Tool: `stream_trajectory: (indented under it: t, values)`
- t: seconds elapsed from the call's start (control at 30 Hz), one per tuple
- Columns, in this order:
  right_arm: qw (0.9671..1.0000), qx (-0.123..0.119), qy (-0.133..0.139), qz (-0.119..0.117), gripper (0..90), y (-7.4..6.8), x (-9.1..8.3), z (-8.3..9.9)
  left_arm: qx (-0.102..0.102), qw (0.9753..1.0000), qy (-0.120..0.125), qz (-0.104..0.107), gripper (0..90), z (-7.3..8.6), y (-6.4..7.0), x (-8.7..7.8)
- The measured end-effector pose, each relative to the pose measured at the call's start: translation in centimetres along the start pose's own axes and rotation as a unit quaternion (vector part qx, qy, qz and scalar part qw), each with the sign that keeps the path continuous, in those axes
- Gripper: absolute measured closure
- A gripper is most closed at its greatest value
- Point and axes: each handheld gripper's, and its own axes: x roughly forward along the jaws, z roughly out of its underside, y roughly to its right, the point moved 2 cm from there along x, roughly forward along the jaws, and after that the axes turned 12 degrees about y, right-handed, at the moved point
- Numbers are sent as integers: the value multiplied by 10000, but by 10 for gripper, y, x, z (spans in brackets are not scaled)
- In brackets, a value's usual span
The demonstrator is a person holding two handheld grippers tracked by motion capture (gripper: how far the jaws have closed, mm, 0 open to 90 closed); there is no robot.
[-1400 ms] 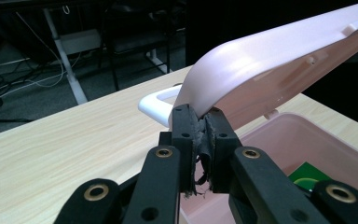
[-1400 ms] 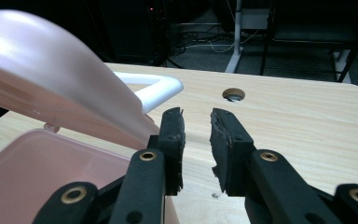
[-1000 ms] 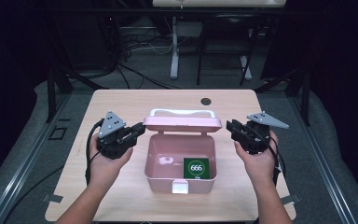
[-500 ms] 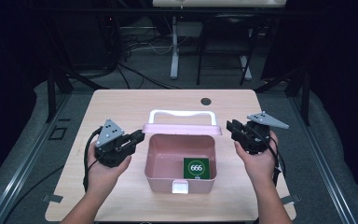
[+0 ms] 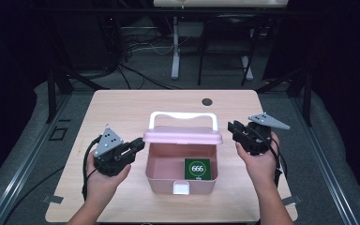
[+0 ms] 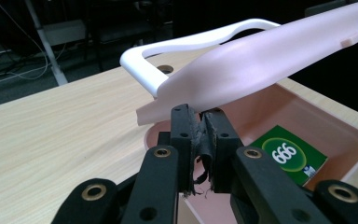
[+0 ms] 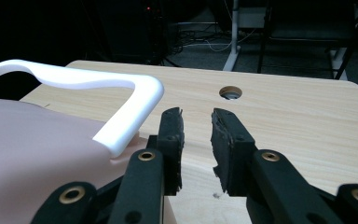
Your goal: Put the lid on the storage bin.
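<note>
1. The left gripper (image 5: 133, 146), nearest me, has its jaws pressed together with nothing between them, just beside the box's left rim and under the lid's edge.
2. The pink box (image 5: 180, 173) sits mid-table, a green packet (image 5: 197, 168) inside.
3. Its lid (image 5: 183, 135) hangs half-lowered, white handle (image 5: 183, 116) behind; closing it looks like the step in hand.
4. The right gripper (image 5: 234, 129), jaws slightly apart and empty, waits beside the lid's right end.
5. Next, I'd guess, the lid needs pressing flat.
</note>
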Motion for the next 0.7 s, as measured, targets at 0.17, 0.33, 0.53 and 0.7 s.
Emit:
stream_trajectory:
  t: [0.17,0.33,0.53,0.7]
  values:
    - [10000,-2,33,3,726,0,0,0,10,10000,-31,24,836,5,2,-3]
    - [10000,4,91,26,726,0,0,0,-19,10000,-60,52,836,11,4,-6]
    - [10000,-1,85,26,726,1,-1,0,-50,9998,-124,113,837,21,7,-11]
    - [10000,-10,72,7,726,-1,0,1,-47,9997,-154,159,837,28,9,-15]
